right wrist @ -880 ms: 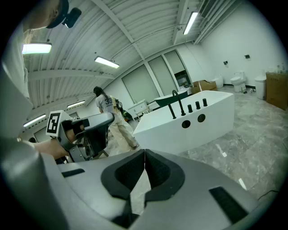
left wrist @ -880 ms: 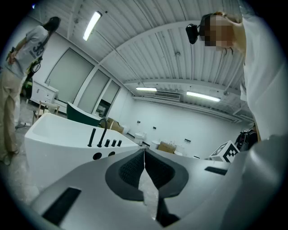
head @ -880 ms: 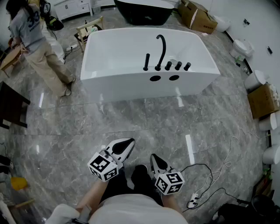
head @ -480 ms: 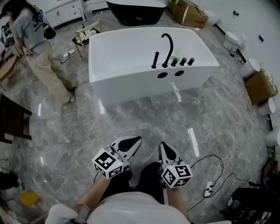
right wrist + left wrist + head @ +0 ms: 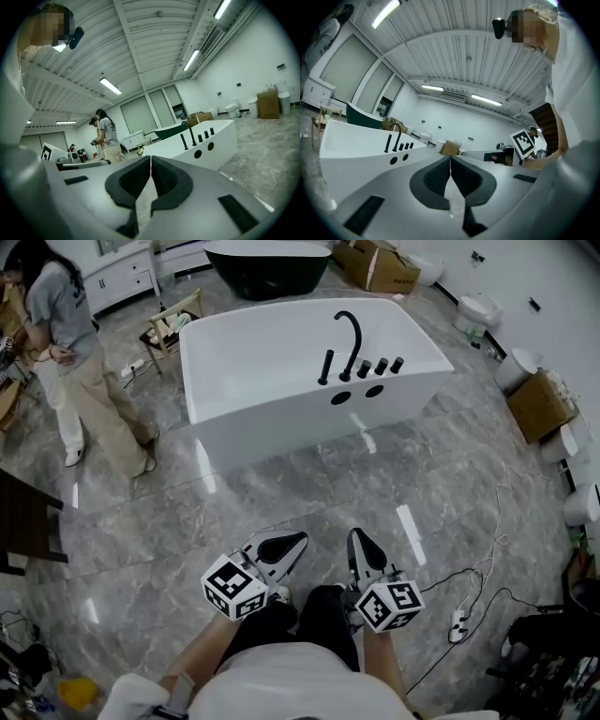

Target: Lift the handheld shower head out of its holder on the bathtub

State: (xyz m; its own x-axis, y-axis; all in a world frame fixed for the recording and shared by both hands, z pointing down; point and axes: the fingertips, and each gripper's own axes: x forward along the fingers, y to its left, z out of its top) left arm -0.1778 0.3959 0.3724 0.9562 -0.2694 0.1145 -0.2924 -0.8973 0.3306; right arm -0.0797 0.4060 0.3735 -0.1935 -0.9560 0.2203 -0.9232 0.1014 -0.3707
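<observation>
Both grippers have edged up the frame since the earlier head view, and the white bathtub [image 5: 281, 418] now sits a little left of where it did, in the upper middle of the frame, with the cardboard box [image 5: 536, 404] at the right edge higher up. The bystander [image 5: 66, 352] at upper left has shifted stance.

The task has not really begun, by the look of it. The handheld shower head [image 5: 325, 367], a slim black rod, stands upright in its holder [image 5: 323, 382] on the tub's near rim, just left of the curved black spout [image 5: 351, 338] and three black knobs [image 5: 381, 365]. A wide stretch of grey marble floor [image 5: 309, 493] lies between it and the grippers low in the frame. The left gripper [image 5: 286, 545] has its jaws pressed together with nothing between them, and the right gripper [image 5: 359, 542] likewise. The approach, the grasp and the lift all remain.

No brand or label can be read. The marker cubes [image 5: 232, 587] carry only black-and-white square patterns, and print on the bystander's shirt is too small to make out.
</observation>
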